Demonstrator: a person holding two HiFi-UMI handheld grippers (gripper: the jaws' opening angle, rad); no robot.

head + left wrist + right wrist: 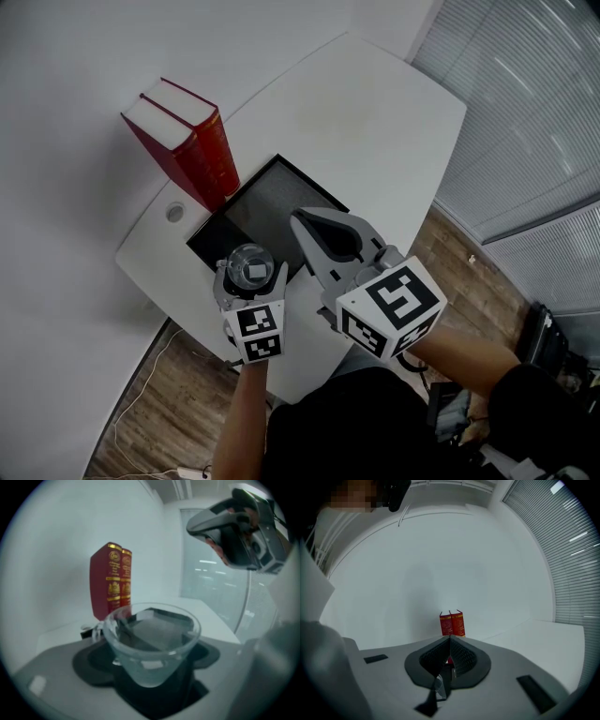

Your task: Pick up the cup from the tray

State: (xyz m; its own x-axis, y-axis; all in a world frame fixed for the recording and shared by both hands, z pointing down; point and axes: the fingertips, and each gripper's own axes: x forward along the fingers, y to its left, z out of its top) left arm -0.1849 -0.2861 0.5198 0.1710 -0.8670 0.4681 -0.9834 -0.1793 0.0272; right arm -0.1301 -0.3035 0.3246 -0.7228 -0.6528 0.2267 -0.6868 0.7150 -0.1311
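Left gripper view: my left gripper (249,274) clamped on cup (151,641), upright, centred between jaws, over tray (272,202) near edge. Alongside, my right gripper (450,641) pressed together, empty.

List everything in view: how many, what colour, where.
table: one, white, under everything else
tray: one, black, on the table
books: two, red, upright side by side, at the tray's far left
cup: one, clear glass, over the tray's near corner
cable hole: one, grey, in the table beside the books
window blinds: grey, at right
floor: brown wood, around the table
left gripper: one, grey, shut on the cup
right gripper: one, grey, jaws together, empty, above the tray
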